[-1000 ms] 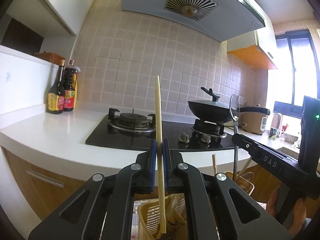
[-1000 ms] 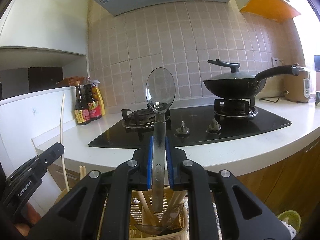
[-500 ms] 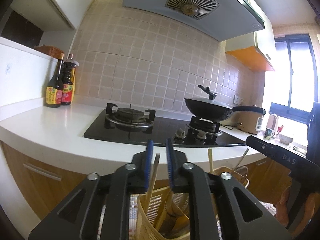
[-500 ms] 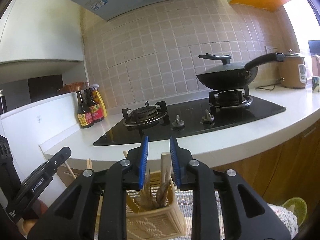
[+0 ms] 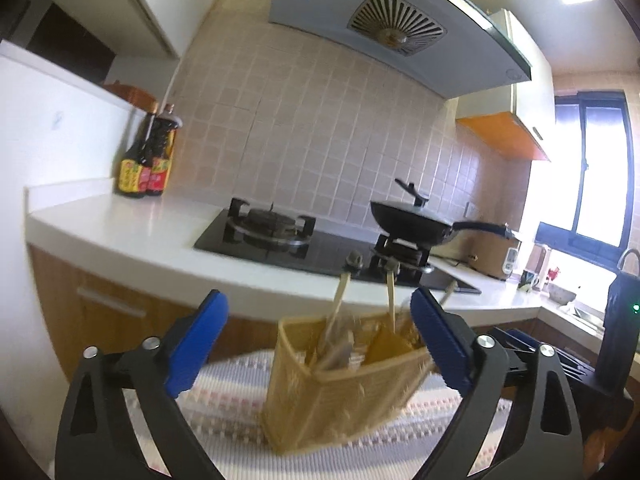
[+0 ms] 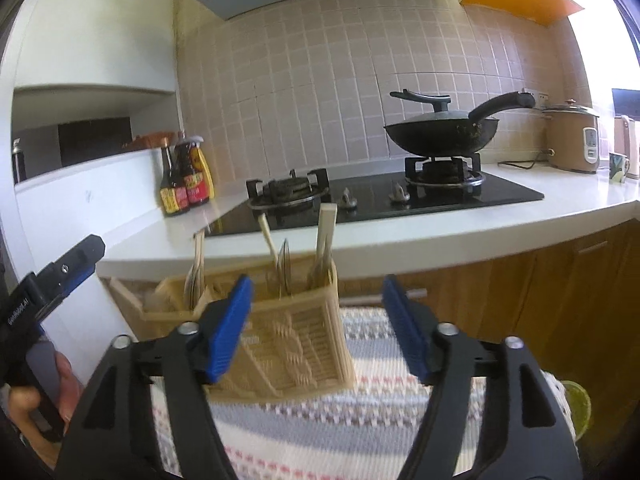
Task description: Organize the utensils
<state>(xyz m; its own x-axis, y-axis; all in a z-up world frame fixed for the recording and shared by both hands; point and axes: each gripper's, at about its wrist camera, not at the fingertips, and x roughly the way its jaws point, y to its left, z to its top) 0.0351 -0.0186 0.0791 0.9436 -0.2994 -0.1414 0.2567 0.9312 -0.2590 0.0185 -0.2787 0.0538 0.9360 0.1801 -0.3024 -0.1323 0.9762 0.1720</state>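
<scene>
A tan woven utensil basket [image 5: 340, 384] stands on a striped cloth [image 5: 224, 408]; it also shows in the right wrist view [image 6: 288, 340]. Chopsticks [image 5: 340, 304] and spoons stand in it, with a spoon [image 6: 283, 266] and chopsticks [image 6: 326, 236] visible from the right. My left gripper [image 5: 318, 344] is open wide and empty, just in front of the basket. My right gripper [image 6: 316, 328] is open wide and empty, its left finger [image 6: 228, 328] in front of the basket. The left gripper's tip [image 6: 68, 268] shows at the right view's left edge.
Behind is a white counter [image 6: 460, 224] with a black gas hob [image 6: 380, 196], a black wok [image 6: 440, 128], sauce bottles [image 6: 184, 184] and a rice cooker [image 6: 572, 136]. Wooden cabinet doors [image 6: 560, 292] lie below the counter. The striped cloth [image 6: 360, 420] spreads under both grippers.
The left gripper let go of the chopstick and the right let go of the spoon; both now stand in the basket. Both grippers opened wide and drew back.
</scene>
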